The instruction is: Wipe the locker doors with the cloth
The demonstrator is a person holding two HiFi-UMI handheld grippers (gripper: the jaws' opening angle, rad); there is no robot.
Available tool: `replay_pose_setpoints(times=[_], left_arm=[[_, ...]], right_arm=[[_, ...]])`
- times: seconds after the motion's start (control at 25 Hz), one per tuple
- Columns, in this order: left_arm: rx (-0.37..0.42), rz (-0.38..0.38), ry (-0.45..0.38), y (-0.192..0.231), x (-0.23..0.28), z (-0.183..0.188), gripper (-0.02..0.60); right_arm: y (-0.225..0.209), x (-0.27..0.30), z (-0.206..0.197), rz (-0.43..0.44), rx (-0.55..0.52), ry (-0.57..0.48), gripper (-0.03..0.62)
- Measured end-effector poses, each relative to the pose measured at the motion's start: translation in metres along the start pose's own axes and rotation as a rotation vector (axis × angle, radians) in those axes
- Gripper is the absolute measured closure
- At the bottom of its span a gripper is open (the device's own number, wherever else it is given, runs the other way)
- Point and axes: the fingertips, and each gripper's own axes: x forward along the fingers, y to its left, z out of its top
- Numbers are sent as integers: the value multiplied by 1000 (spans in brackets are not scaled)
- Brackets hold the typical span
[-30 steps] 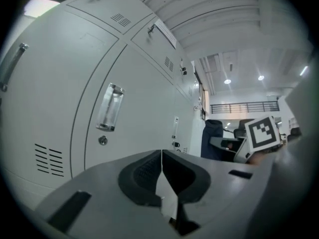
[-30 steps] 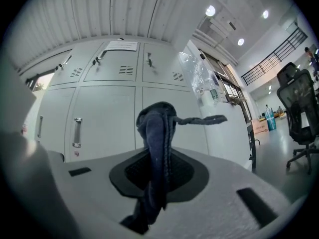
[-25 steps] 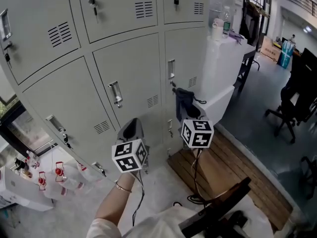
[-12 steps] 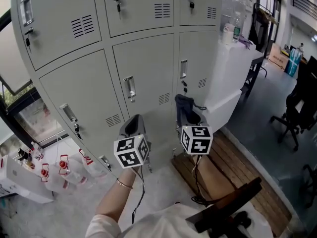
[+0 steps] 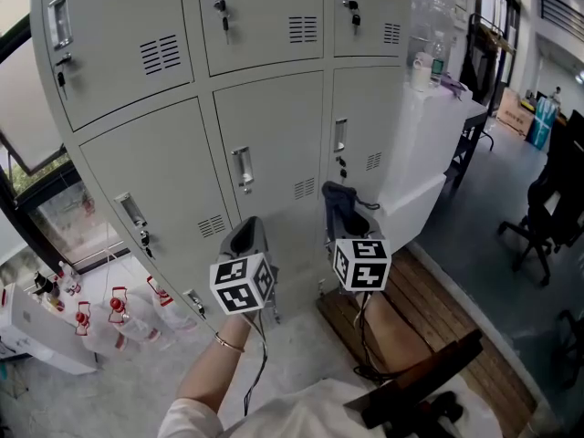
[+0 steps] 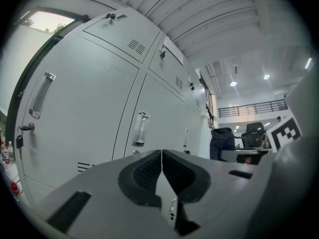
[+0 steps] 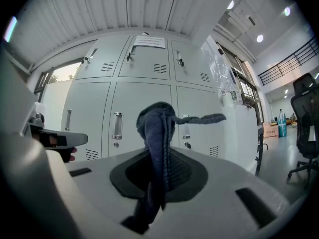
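Two grippers face the lockers (image 5: 274,108), and as far as I can judge neither touches a door.

My left gripper (image 6: 161,159) has its jaws pressed together with nothing between them. It points at a door with a handle (image 6: 140,128) straight ahead. That nose is bare and hard, so if I let it drift forward while I watch the other side, it could knock the handle or scuff the paint.

Further along, keys (image 5: 222,9) hang from the upper locks. A wide sweep could hook one and tug it.

My right gripper (image 7: 162,171) is clamped on the cloth (image 7: 155,128). The cloth stands up from the jaws as a narrow bunched roll, with a thin tail (image 7: 202,118) sticking out to the right. In the head view it sits in front of the right-hand column, near that door's latch (image 5: 339,136).

My worries here:
- The roll offers only a small face, so a pass may leave streaks or miss strips of the door.
- If I press hard to make up for that, the jaw tips behind the cloth may reach the metal and scrape it.
- The loose tail could snag on the latch or the lock below it. A snag could drag the cloth out of the pinch, which looks to hold only a fold.
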Motion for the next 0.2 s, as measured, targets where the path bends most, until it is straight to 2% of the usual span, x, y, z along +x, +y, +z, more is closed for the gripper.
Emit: replay_pose_setpoints(times=[0.2], left_arm=[[-3,7,5,1,-6,-3,572]], right_arm=[[3,-6,-2,13,1,6,556]])
